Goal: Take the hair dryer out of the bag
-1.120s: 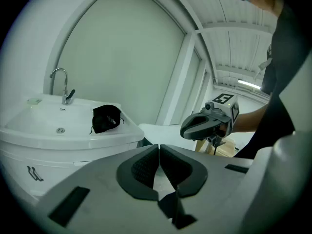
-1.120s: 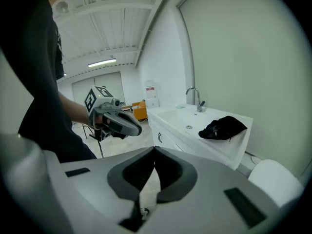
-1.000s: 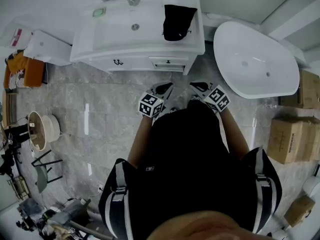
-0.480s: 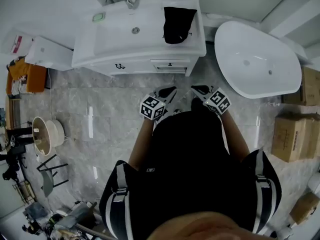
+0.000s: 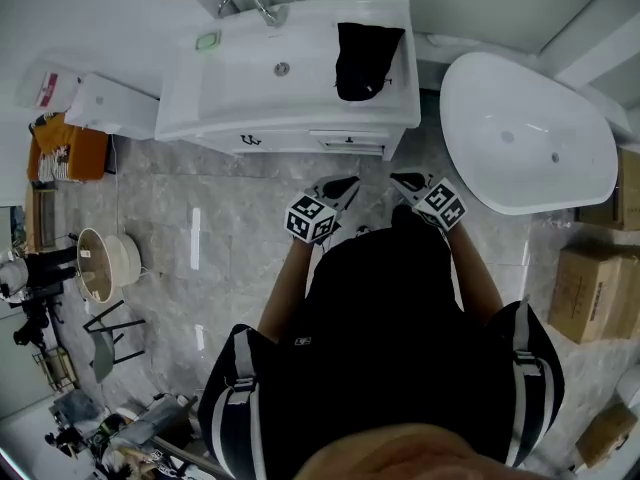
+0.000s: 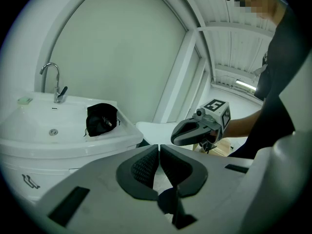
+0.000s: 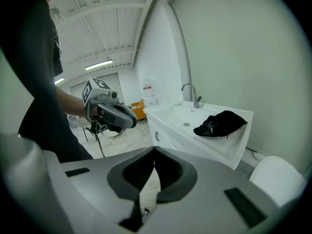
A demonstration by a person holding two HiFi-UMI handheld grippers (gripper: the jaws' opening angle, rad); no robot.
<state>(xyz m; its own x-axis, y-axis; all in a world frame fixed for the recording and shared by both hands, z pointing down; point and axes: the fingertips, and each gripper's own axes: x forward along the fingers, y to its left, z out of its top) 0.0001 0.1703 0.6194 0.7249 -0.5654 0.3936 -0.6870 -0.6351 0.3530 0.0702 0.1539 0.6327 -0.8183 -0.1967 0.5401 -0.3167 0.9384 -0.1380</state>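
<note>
A black drawstring bag (image 5: 366, 60) lies on the right side of the white washbasin counter (image 5: 290, 118); it also shows in the left gripper view (image 6: 101, 119) and the right gripper view (image 7: 219, 123). No hair dryer is visible; the bag hides its contents. My left gripper (image 5: 345, 185) and right gripper (image 5: 402, 180) are both held in front of my body, short of the counter, above the floor. Each is shut with nothing between its pads. The left gripper (image 6: 158, 147) and right gripper (image 7: 153, 152) see each other beside them.
A chrome tap (image 5: 245, 0) and a green soap bar (image 5: 208, 40) sit at the basin's far left. A white bathtub (image 5: 525, 133) stands to the right, cardboard boxes (image 5: 587, 292) beyond it. A white toilet (image 5: 112, 104) and a small stool (image 5: 108, 263) are left.
Both grippers have edged forward toward the washbasin counter, which now sits slightly nearer and further right in the head view. Jaws stay shut.
</note>
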